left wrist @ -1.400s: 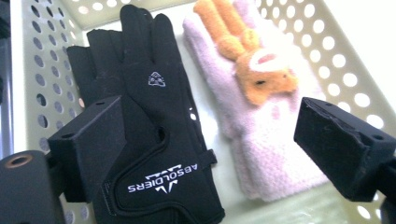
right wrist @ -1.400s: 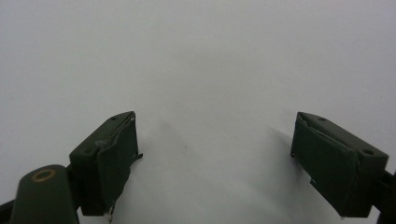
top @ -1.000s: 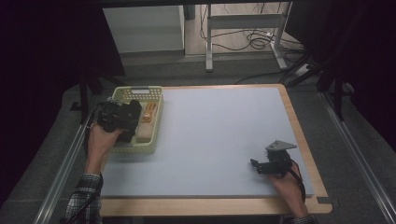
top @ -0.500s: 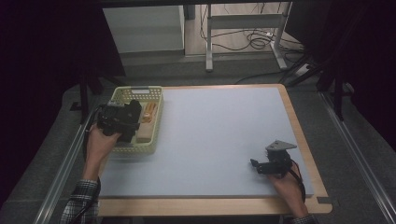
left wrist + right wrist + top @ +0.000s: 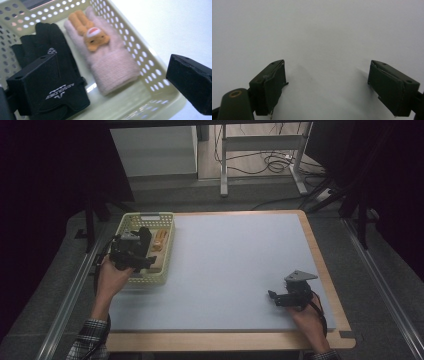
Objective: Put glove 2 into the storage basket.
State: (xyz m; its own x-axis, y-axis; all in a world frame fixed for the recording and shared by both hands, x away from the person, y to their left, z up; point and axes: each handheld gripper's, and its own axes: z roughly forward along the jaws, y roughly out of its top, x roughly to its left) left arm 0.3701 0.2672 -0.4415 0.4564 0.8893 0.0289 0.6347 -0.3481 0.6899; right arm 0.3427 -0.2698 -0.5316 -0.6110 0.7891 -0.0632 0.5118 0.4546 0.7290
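A pale yellow plastic basket (image 5: 165, 222), rectangular, its walls pierced with rows of round holes, sits at the bench's (image 5: 235, 265) far left corner. The bench top is a smooth, matte, light grey sheet framed by a wooden border.

Two gloves lie side by side in the basket. The black glove (image 5: 50, 45) is a smooth synthetic with white lettering at the cuff; it lies on the basket floor partly behind one jaw in the left gripper view. The pink glove (image 5: 110, 62) is fuzzy knit with a ribbed cuff, carries an orange plush animal face (image 5: 93, 37), and lies just beside the black one, along the basket's wall nearest the bench's middle.

The left tool (image 5: 145, 251) hangs over the basket, held in the left hand (image 5: 112, 279), angled down at the gloves. Its jaws have just been opening and stand wide apart, nothing pressed between them. The right tool (image 5: 272, 296) rests low near the bench's near right corner in the right hand (image 5: 307, 317), jaws spread wide over bare bench.
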